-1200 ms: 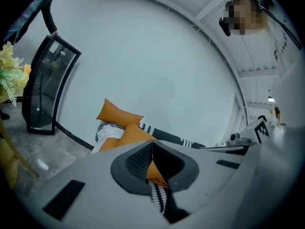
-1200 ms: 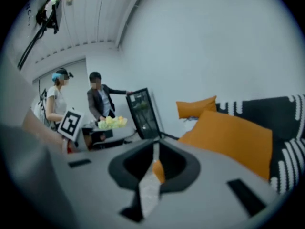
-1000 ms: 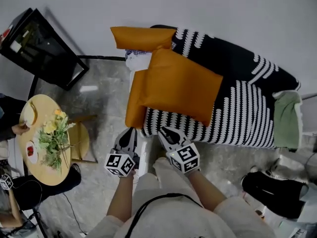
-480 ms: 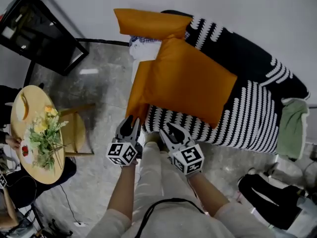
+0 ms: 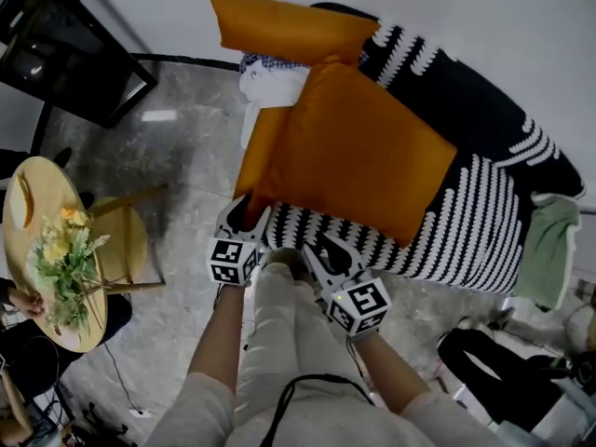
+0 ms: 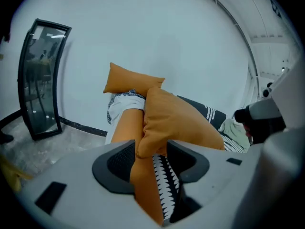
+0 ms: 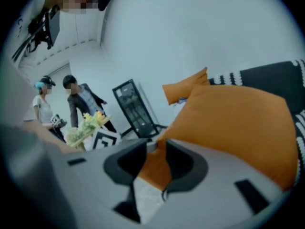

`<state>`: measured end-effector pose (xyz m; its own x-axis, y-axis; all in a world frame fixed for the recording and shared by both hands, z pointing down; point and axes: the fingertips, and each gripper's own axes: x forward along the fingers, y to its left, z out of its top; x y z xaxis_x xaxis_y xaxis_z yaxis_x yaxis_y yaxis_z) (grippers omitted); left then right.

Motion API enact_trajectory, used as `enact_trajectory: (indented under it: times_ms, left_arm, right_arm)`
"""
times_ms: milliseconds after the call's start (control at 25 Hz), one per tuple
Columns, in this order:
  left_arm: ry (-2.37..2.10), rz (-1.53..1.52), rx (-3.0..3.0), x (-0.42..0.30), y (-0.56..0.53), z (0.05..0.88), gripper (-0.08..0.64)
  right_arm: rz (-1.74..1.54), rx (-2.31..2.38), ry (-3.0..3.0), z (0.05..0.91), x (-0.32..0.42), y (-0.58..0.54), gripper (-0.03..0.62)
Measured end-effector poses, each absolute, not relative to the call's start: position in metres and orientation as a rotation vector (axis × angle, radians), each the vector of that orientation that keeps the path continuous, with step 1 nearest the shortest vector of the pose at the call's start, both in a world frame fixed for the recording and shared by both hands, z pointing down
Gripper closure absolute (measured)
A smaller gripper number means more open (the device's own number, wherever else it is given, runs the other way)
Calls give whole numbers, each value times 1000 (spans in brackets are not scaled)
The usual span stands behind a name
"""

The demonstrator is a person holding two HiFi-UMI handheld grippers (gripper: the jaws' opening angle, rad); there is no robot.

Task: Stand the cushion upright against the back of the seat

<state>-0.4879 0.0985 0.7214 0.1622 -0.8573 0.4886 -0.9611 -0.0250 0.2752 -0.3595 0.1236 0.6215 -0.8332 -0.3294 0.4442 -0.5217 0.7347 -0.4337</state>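
Note:
A big orange cushion (image 5: 358,147) lies flat and slanted on the black-and-white striped seat (image 5: 466,226). A second orange cushion (image 5: 289,28) leans at the seat's far end. My left gripper (image 5: 246,214) is at the big cushion's near-left corner; its jaws have just been opening and stand open, with that corner (image 6: 143,144) between them and a gap to the right pad. My right gripper (image 5: 319,248) hovers at the seat's front edge. Its jaws have also just been opening, and orange fabric (image 7: 155,163) shows in the gap; I cannot tell if it touches.
An orange side piece (image 5: 264,152) hangs down the seat's left side below a white cloth (image 5: 270,87). A round table with flowers (image 5: 51,250), a wooden stool (image 5: 130,250) and a black glass cabinet (image 5: 56,59) stand left. A green cloth (image 5: 545,245) lies right. Two people (image 7: 45,109) stand beyond.
Both grippers have moved forward and down to the seat's front edge, the left one further, up to the cushion's corner. The cushion has not moved.

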Motion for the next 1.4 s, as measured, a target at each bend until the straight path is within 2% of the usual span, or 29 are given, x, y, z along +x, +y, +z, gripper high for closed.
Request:
enact_trajectory:
  times_ms: [240,520,720,920,1080,1240,1400]
  left_arm:
    - [-1660,456,1935,-481,84,740,350]
    - [-1632,488,2043,-468,78,718,490]
    - [-1600,310,2158,-429,70,669,494]
    - [-1526,270,2296,-396,63,631,494]
    - [-1433,251,2391,-370,61,607,494]
    - [-1323,211,2475,-339,54,582,494]
    - [-1185,206,2602,-300,44,555,494]
  right_arm:
    - [832,685,-2598,627,-360,110,477]
    - [841,713,-2585,630,-357,106,477]
    - [779,767,-2592,619,-350,99,477]
    - [619,887,-2613,595,-338,83,477]
    - [443,997,-2580,581,-312,75,477]
    - [441,1121,-2532,573,-281,68,477]
    - [350,1225,-2454,565,-251,60,449]
